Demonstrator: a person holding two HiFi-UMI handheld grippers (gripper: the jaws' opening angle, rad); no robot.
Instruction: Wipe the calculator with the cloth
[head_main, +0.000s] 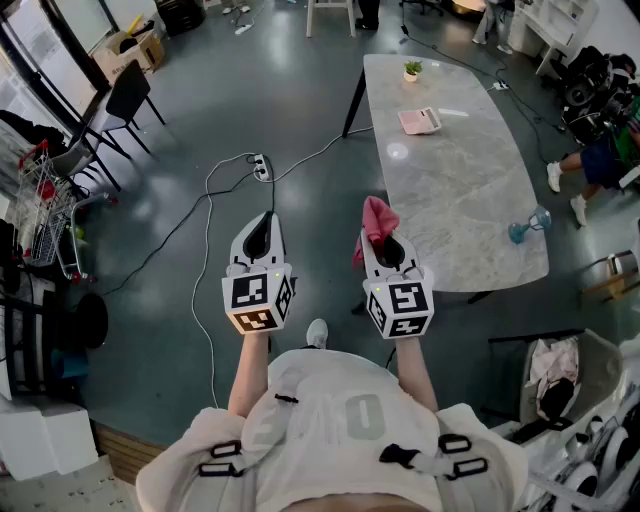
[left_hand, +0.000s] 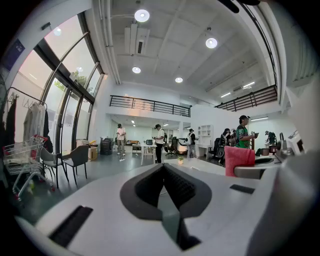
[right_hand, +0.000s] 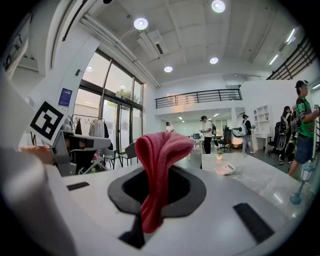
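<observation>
A pink calculator (head_main: 420, 120) lies at the far end of the long marble table (head_main: 460, 200); in the right gripper view the calculator (right_hand: 224, 169) shows small, ahead and to the right. My right gripper (head_main: 381, 243) is shut on a pink-red cloth (head_main: 376, 222), which sticks up between its jaws as a folded bunch (right_hand: 159, 170). It is held in the air beside the table's near left edge, well short of the calculator. My left gripper (head_main: 262, 237) is shut with nothing in it, over the floor to the left. The cloth (left_hand: 238, 159) shows at the right of the left gripper view.
A small potted plant (head_main: 412, 70) stands at the table's far end, a blue spray bottle (head_main: 527, 227) near its right edge. Cables and a power strip (head_main: 261, 168) lie on the floor. Chairs (head_main: 125, 100) and a shopping cart (head_main: 45, 205) stand left. People stand around the room's far side.
</observation>
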